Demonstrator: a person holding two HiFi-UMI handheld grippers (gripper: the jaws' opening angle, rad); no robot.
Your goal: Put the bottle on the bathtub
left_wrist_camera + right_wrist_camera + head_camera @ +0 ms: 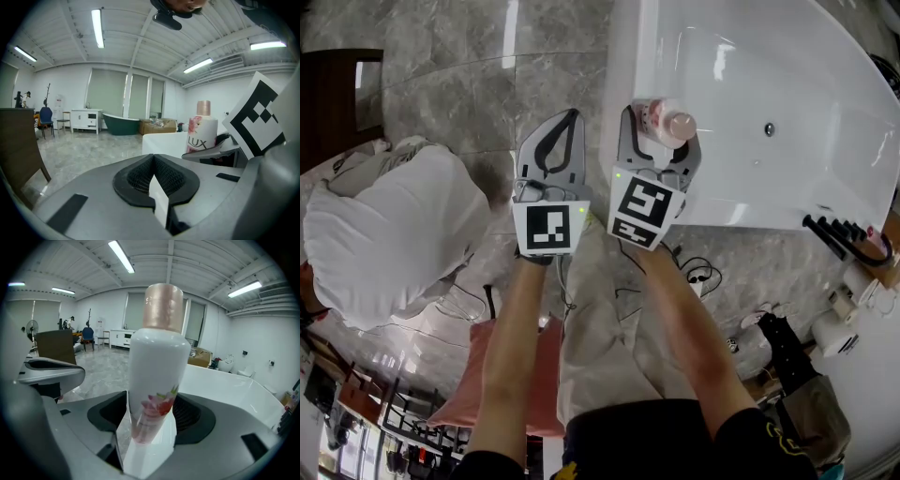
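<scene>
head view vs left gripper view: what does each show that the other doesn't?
Head view only: the white bathtub's basin and drain, a white bag on the floor, and the person's forearms.

Left gripper view only: the "LUX" print on the bottle, a dark green tub across the room, and ceiling lights.

Both: the right tongs shut on the bottle at the bathtub's edge, and the left tongs shut and empty.

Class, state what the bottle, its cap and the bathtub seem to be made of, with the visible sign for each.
Bottle: likely glossy white plastic, smooth with soft highlights.
Cap: probably plastic, satin rose-gold sheen.
Bathtub: glossy white, acrylic or enamel; bright reflections, undecidable.
</scene>
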